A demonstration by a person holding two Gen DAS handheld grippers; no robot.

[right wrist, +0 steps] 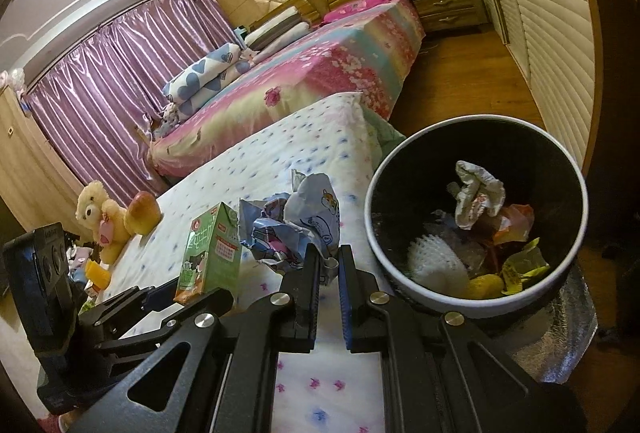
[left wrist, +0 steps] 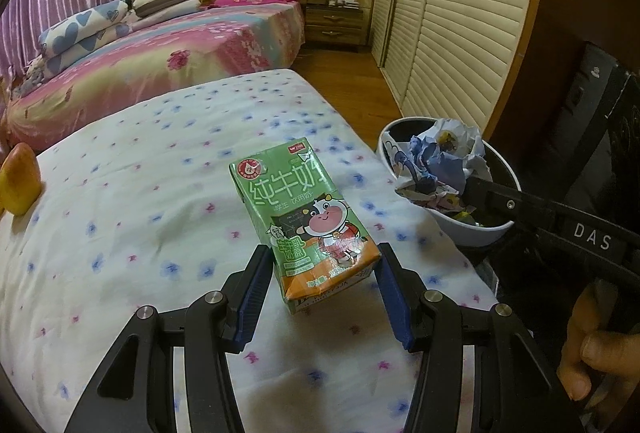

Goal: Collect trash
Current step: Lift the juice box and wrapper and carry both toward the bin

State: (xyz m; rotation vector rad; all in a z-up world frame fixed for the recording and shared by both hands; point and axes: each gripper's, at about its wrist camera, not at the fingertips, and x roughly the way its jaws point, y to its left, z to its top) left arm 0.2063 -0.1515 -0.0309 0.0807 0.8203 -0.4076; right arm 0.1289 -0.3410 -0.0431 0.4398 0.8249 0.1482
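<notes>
The bin point(right wrist: 476, 209) stands just beside the bed point(right wrist: 256, 169); it holds crumpled paper, wrappers and a white spiky ball — items at the bottom are hard to identify. The left gripper point(left wrist: 322, 265) is clamped on a green milk carton point(left wrist: 296, 209); the right gripper point(right wrist: 329, 265) pinches a wad of crumpled printed paper point(right wrist: 296, 221) near the rim.

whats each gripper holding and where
Left gripper: milk carton, pinched by its bottom end. Right gripper: crumpled paper, gripped at its near edge.
</notes>
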